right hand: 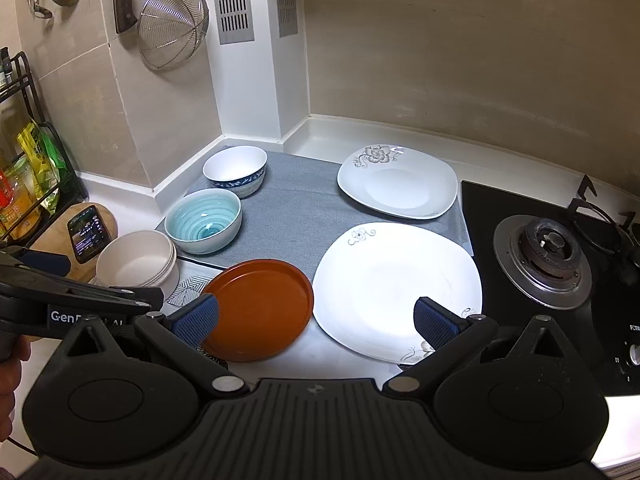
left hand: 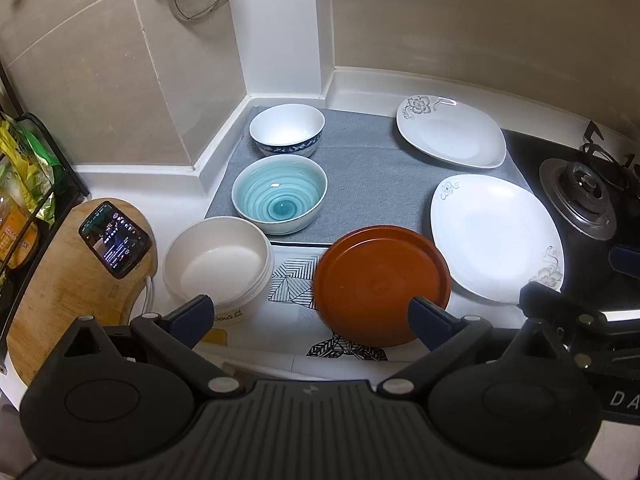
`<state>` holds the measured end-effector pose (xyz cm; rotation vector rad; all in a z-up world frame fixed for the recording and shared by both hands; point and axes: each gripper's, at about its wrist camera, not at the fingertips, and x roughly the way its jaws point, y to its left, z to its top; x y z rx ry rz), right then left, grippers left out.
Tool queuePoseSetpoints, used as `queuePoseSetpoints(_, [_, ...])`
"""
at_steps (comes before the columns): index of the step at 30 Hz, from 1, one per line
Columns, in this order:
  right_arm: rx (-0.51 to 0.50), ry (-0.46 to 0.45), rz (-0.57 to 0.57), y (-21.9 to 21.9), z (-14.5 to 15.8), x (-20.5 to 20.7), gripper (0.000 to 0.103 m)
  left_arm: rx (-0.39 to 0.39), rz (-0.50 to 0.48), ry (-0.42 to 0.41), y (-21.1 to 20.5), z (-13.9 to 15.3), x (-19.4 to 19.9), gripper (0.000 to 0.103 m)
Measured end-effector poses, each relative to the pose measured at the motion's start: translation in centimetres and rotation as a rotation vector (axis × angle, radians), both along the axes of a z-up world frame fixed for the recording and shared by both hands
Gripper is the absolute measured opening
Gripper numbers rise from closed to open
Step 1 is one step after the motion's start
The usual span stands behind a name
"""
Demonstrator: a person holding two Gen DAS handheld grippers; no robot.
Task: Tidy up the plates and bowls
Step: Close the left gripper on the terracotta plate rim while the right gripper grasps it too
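Note:
On the counter lie an orange round plate (left hand: pixel 380 284) (right hand: pixel 260 308), a large white flowered plate (left hand: pixel 496 236) (right hand: pixel 396 288) beside it and a smaller white flowered plate (left hand: pixel 448 136) (right hand: pixel 396 184) behind. On the left stand a blue-rimmed white bowl (left hand: pixel 286 130) (right hand: pixel 234 170), a teal swirl bowl (left hand: pixel 280 200) (right hand: pixel 204 224) and a stack of white bowls (left hand: pixel 218 264) (right hand: pixel 136 260). My left gripper (left hand: pixel 312 316) is open and empty, above the orange plate's near edge. My right gripper (right hand: pixel 316 320) is open and empty, above the gap between orange and large white plates.
A grey mat (left hand: pixel 360 176) lies under the back dishes. A gas burner (left hand: pixel 588 196) (right hand: pixel 548 252) sits right. A wooden board (left hand: pixel 60 280) with a phone (left hand: pixel 114 238) and a rack of packets (left hand: pixel 24 184) stand left. A strainer (right hand: pixel 172 24) hangs on the wall.

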<state>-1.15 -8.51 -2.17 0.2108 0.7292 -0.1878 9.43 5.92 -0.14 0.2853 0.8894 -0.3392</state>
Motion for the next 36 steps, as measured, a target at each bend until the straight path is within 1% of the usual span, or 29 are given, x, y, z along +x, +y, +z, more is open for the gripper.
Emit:
queuePoseSetpoints(8, [-0.002,0.017,0.028,0.5,-0.6,1.5,0.103,0.000,0.012,0.026,1.6,-0.8,1.1,0.103])
queuePoseSetpoints(14, [-0.014,0.024,0.077,0.9,-0.7,3.3,0.103,-0.043,0.026,0.093,3.1,-2.2,2.9,0.103])
queuePoseSetpoints(17, [0.005,0.041,0.123,0.5,-1.0,4.6,0.103,-0.050,0.017,0.131,3.4,-3.5,3.7,0.103])
queuePoseSetpoints(20, [0.046,0.084,0.191,-0.2,-1.8,6.4,0.103,-0.055,0.035,0.175,3.8,-4.8,4.6,0.103])
queuePoseSetpoints(25, [0.063,0.136,0.339,-1.4,-3.7,10.9,0.103,-0.130,0.105,0.265,4.5,-6.5,5.8,0.103])
queuePoseSetpoints(30, [0.058,0.195,0.512,-2.6,-5.7,16.0,0.103,-0.115,0.187,0.343,3.1,-7.8,6.3,0.103])
queuePoseSetpoints(34, [0.090,0.238,0.616,-3.7,-7.7,19.3,0.103,-0.070,0.264,0.388,1.6,-9.2,6.8,0.103])
queuePoseSetpoints(36, [0.100,0.260,0.664,-3.8,-8.7,20.7,0.103,-0.060,0.313,0.416,1.0,-10.1,7.1,0.103])
